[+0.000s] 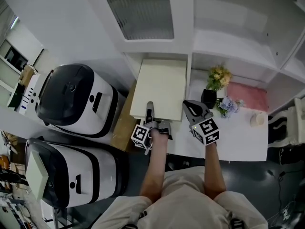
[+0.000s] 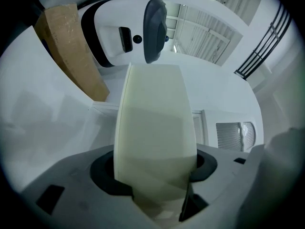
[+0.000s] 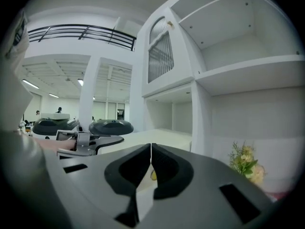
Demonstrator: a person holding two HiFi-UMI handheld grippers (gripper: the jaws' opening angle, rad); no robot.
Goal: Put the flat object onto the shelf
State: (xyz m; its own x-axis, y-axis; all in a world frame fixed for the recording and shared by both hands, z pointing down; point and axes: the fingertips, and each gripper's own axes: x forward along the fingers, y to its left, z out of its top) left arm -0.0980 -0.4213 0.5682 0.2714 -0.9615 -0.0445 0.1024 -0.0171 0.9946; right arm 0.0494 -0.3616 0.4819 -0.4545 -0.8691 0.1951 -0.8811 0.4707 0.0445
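Note:
The flat object (image 1: 159,87) is a cream board lying lengthwise, its far end under the white shelf unit (image 1: 181,42) and its near end toward me. My left gripper (image 1: 150,109) is shut on the board's near edge, with one finger on top. In the left gripper view the board (image 2: 152,128) fills the gap of the left gripper (image 2: 155,171). My right gripper (image 1: 188,106) sits by the board's near right corner. Its jaws meet in the right gripper view (image 3: 151,149), with nothing held. That view also shows the board (image 3: 159,133) and the left gripper (image 3: 81,144).
Two white-and-black machines (image 1: 76,99) (image 1: 62,171) stand at the left. A brown cardboard panel (image 1: 123,125) leans below the board. On the white table (image 1: 238,140) to the right are yellow flowers (image 1: 218,76), a black vase (image 1: 208,98), a pink cloth (image 1: 247,95) and a cup (image 1: 257,119).

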